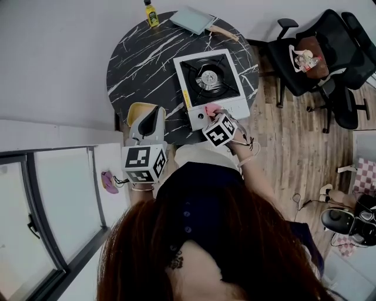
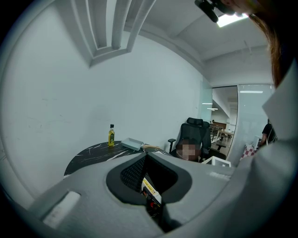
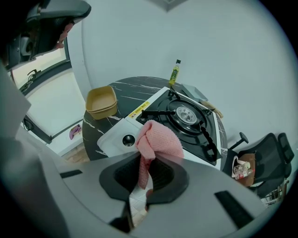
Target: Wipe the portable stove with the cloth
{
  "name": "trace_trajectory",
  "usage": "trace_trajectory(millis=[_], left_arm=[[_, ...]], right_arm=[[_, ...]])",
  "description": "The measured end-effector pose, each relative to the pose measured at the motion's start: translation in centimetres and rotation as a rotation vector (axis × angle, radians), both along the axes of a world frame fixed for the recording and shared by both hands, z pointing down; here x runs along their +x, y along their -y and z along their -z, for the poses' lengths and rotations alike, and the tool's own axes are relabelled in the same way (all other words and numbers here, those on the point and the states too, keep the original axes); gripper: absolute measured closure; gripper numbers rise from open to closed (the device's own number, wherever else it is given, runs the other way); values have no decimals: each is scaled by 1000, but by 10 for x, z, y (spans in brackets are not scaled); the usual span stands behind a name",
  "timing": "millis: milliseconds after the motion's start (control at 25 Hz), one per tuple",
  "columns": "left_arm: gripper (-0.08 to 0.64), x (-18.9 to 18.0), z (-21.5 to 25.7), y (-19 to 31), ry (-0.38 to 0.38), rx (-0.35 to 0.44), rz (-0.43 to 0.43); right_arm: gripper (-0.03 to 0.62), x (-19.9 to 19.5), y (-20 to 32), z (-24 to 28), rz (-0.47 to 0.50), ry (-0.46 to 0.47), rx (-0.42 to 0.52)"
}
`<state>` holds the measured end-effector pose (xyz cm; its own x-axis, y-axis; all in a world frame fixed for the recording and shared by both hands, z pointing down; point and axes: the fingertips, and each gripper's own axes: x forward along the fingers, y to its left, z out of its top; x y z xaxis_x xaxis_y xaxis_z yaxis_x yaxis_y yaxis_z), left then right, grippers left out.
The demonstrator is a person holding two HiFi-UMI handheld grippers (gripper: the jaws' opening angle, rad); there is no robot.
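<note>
The round black marble desk is carrying a white portable stove at its near right and a yellow bowl left of it. A yellow bottle, teal tray and wooden utensil are sitting along the far edge.

**Nothing legible on the table**

Hunting for words now. The portable stove has a yellow strip along one edge. In the right gripper view there's dark print on it, left of centre, too small to read. Upper middle of the head view, the bottle wears a yellow label, lettering blurred. Lower down, the left marker cube and the right marker cube show black-and-white square patterns only, no letters, no digits.
</note>
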<state>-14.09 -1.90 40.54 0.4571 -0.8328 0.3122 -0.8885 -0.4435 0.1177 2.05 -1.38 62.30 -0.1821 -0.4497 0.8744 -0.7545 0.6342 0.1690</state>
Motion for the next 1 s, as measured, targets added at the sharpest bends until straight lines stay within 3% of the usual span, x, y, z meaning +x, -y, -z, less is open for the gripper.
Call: trace_trajectory(millis=[1000], left_arm=[[548,1,-7,5,-4,-17,-1]], right_arm=[[555,-41,-7,-1,80,64,-38]])
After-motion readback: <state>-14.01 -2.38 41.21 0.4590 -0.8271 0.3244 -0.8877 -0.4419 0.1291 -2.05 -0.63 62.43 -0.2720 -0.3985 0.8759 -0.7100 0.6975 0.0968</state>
